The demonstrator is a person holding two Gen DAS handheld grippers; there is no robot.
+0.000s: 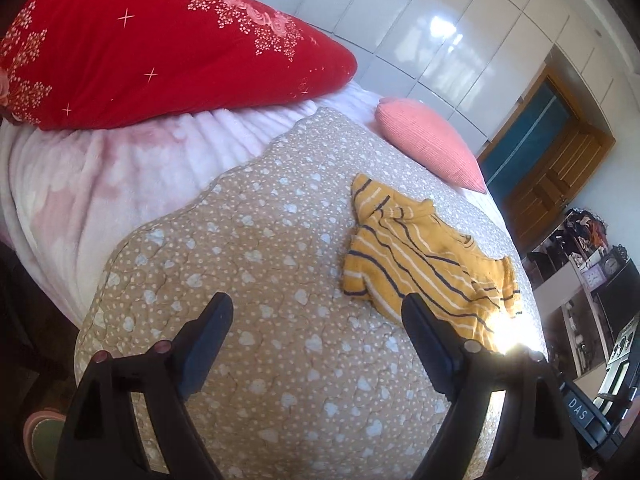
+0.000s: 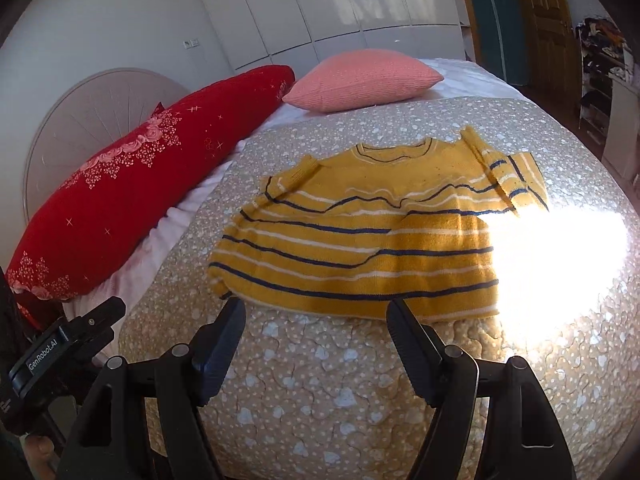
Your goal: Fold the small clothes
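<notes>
A small yellow sweater with navy and white stripes lies spread flat on the beige heart-print quilt, neck away from me and its right sleeve folded over. My right gripper hovers open just short of the hem, with nothing between its fingers. In the left wrist view the same sweater lies to the right and ahead. My left gripper is open over bare quilt, and its right fingertip overlaps the hem's near corner in the picture.
A long red flowered pillow and a pink cushion lie at the head of the bed on a pale pink blanket. Strong sunlight washes out the sweater's right edge. A white wardrobe, a wooden door and cluttered shelves stand beyond.
</notes>
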